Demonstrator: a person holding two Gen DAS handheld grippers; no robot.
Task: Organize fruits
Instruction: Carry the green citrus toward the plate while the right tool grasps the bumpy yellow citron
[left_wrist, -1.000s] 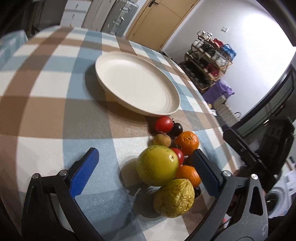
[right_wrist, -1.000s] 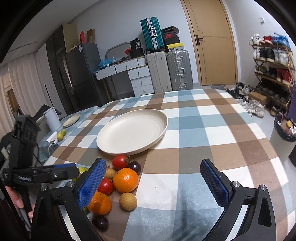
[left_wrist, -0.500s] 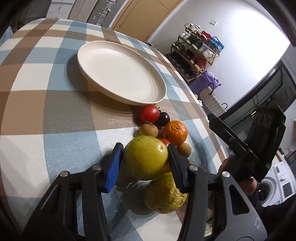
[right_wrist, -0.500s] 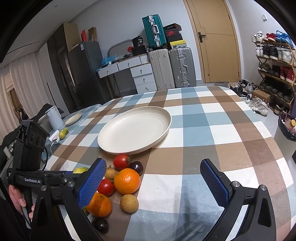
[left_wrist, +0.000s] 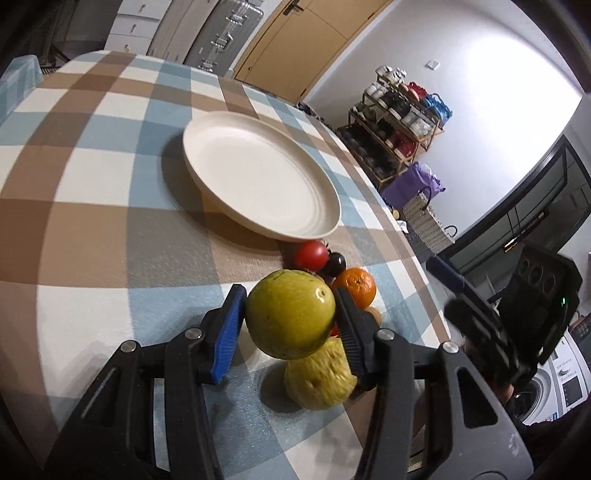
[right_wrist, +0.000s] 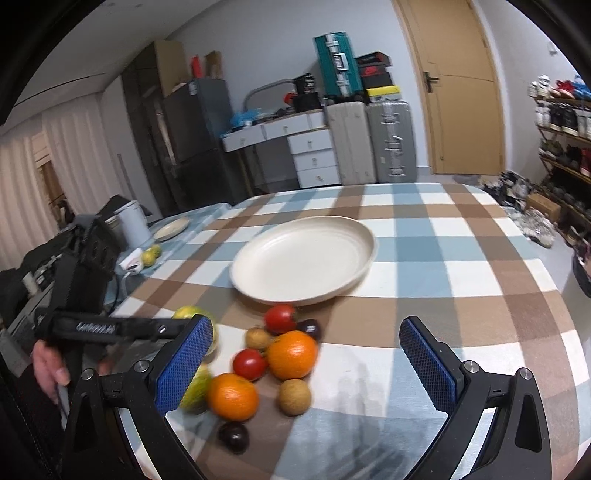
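On my left hand-held gripper (left_wrist: 290, 321) the pads are clamped on the green-yellow fruit (left_wrist: 290, 314), raised just clear of the checked tabletop (left_wrist: 74, 229). Right under it sits a wrinkly yellow fruit (left_wrist: 319, 374), with a tomato (left_wrist: 311, 254) and an orange (left_wrist: 354, 282) just past the fingertips. The cream plate (left_wrist: 258, 184) is further ahead. My right hand-held gripper (right_wrist: 306, 360) is spread wide, holding nothing, over the fruit pile.

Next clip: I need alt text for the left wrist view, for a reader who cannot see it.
The left gripper has its jaws shut on a round green fruit. Behind it on the checked tablecloth lie a tomato, a dark plum and an orange, with an empty cream plate beyond.
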